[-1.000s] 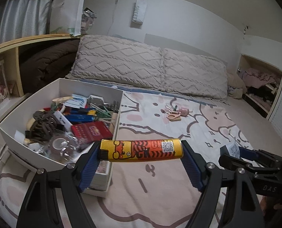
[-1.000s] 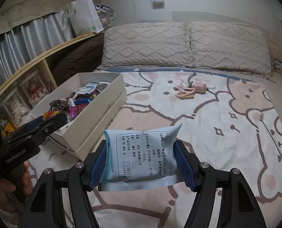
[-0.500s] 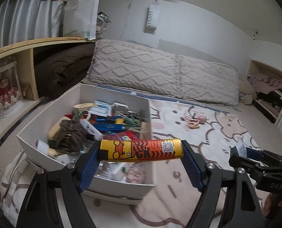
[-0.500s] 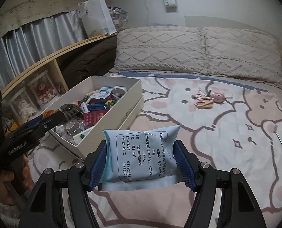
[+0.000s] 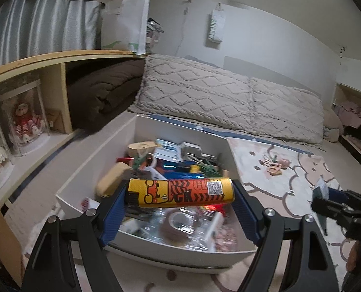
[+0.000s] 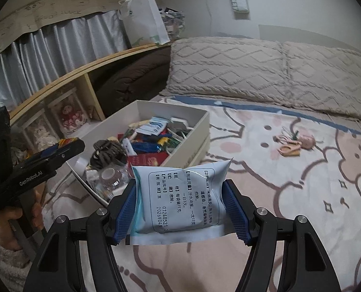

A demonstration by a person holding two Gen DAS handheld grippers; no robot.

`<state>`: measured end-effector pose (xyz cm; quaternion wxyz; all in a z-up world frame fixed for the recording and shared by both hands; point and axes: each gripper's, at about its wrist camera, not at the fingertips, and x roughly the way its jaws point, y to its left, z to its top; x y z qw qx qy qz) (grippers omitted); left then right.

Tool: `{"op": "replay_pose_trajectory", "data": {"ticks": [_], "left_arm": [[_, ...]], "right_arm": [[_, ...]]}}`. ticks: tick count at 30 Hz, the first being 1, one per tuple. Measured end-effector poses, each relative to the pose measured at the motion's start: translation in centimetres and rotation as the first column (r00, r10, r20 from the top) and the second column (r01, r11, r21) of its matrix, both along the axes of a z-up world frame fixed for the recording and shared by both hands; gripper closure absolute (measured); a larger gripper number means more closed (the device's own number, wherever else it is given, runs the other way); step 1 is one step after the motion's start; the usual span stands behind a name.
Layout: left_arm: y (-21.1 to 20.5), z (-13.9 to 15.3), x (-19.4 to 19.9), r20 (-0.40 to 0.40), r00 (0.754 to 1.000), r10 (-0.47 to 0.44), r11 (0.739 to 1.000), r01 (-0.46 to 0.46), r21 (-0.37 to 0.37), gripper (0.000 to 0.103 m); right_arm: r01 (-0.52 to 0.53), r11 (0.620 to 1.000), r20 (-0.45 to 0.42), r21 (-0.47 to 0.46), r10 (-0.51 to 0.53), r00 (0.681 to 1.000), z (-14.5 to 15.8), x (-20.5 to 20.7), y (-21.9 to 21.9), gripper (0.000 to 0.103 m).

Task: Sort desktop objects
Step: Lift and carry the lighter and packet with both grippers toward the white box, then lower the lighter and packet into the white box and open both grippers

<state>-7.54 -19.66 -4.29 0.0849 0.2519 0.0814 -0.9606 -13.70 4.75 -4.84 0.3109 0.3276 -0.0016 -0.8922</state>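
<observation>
Two wrist-mounted fisheye views, each looking forward and downward.
Left view sits close above the white box [image 5: 180, 253]; right view stands farther back, beside it; both share box and pillows [image 6: 265, 70].

Orange tube [image 5: 180, 193] in left tongs [image 5: 180, 202] above box [image 5: 180, 255]

light: dim, indoor; blur — box [image 5: 156, 250] contents smeared; edges — fisheye-bent, dark corners

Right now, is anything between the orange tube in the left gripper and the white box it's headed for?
Nothing visible. The left gripper holds the orange tube over the open white box, which has no lid on, only loose clutter inside.
</observation>
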Motion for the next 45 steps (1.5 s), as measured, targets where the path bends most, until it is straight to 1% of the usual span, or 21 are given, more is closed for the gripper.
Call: {"op": "replay_pose_trajectory", "data": {"ticks": [4,11,18,24,29,33,39,42,45], "left_arm": [[-2.0,0.2,-0.2,0.007,0.999,0.038,0.999,-0.038,-0.018,0.022],[-4.1,0.0,-0.9,0.022,0.998,0.059,0.998,-0.058,-0.029,0.022],[-5.4,-0.9,-1.4,0.057,0.997,0.060,0.998,-0.059,-0.014,0.022],[-5.5,-2.1,-1.9,0.084,0.996,0.041,0.999,-0.040,-0.013,0.022],[-6.0,-2.2,-2.5,0.098,0.995,0.035,0.999,-0.034,-0.010,0.022],[-6.8,-1.8,-2.8,0.099,0.994,0.045,0.999,-0.044,-0.014,0.022],[-7.8,-1.1,-3.3,0.090,0.995,0.044,0.999,-0.043,-0.014,0.022],[-8.2,-0.8,-3.8,0.105,0.994,0.039,0.999,-0.040,0.011,0.022],[-8.9,-0.5,-4.7,0.116,0.992,0.043,0.998,-0.048,0.040,0.022]], "right_arm": [[-0.047,0.999,-0.012,0.005,0.047,0.999,0.8,-0.8,-1.5,0.033],[-0.105,0.994,-0.014,0.037,0.105,0.994,1.1,-1.8,-4.4,0.033],[-0.157,0.987,0.004,0.037,0.157,0.988,1.8,-3.4,-7.1,0.033],[-0.179,0.982,0.010,0.056,0.178,0.984,2.9,-6.0,-9.2,0.033],[-0.196,0.978,0.026,0.079,0.194,0.981,3.3,-8.6,-11.5,0.033],[-0.193,0.979,0.051,0.063,0.190,0.980,3.2,-10.7,-12.9,0.033],[-0.181,0.983,0.133,0.024,0.177,0.975,2.1,-14.3,-14.0,0.033],[-0.181,0.983,0.160,0.039,0.172,0.972,1.2,-15.5,-14.8,0.032],[-0.176,0.981,0.131,0.077,0.165,0.978,0.6,-15.6,-15.5,0.031]]}}
